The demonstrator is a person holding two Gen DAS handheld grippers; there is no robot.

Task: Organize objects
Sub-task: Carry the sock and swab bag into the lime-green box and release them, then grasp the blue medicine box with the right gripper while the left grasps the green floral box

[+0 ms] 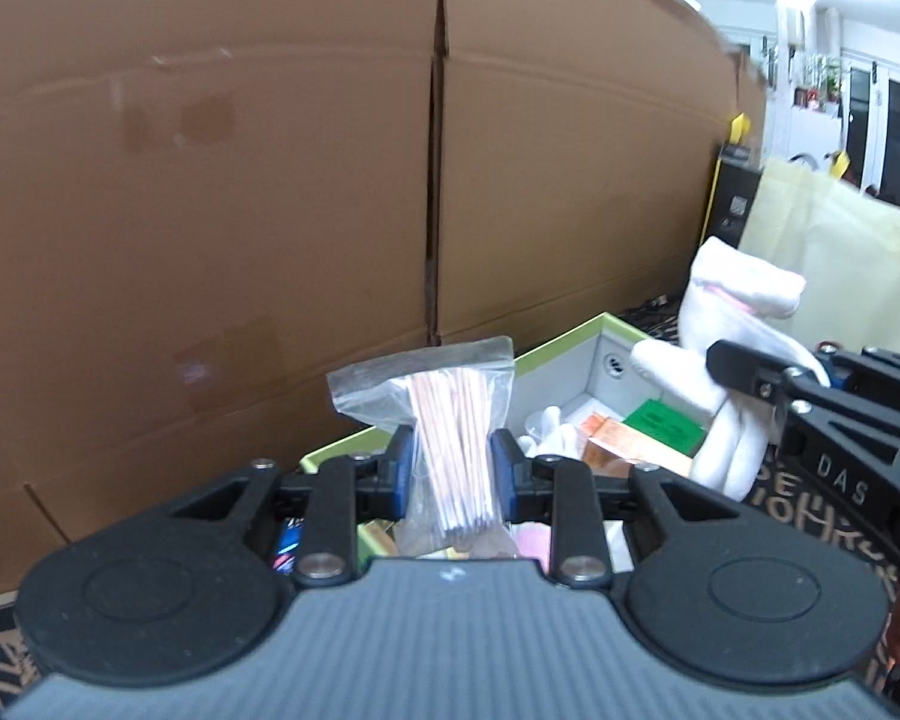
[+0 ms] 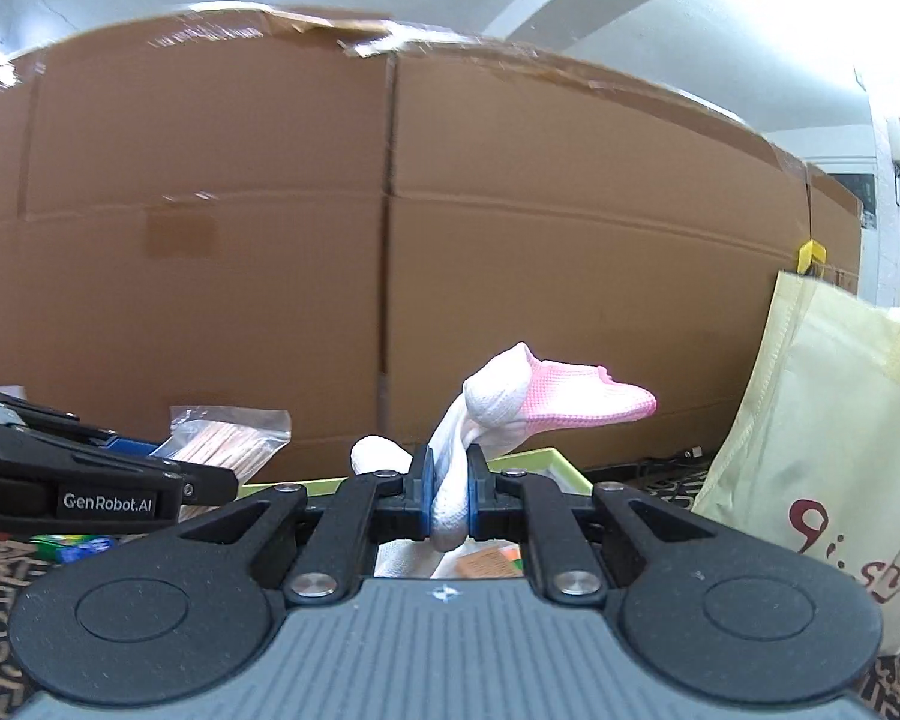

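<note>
A patterned mat (image 1: 822, 516) lies before a cardboard wall (image 1: 210, 180). The left gripper (image 1: 453, 468) clamps a bag (image 1: 444, 420) of sticks; the right gripper (image 2: 448, 498) pinches a white glove (image 2: 504, 402).

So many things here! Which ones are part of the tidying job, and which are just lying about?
Part of the job:
- clear plastic bag of thin sticks, clamped in the left gripper
- white and pink knitted glove, clamped in the right gripper
- green-rimmed white box holding small packets

Just lying about:
- big brown cardboard boxes
- pale yellow fabric bag
</note>
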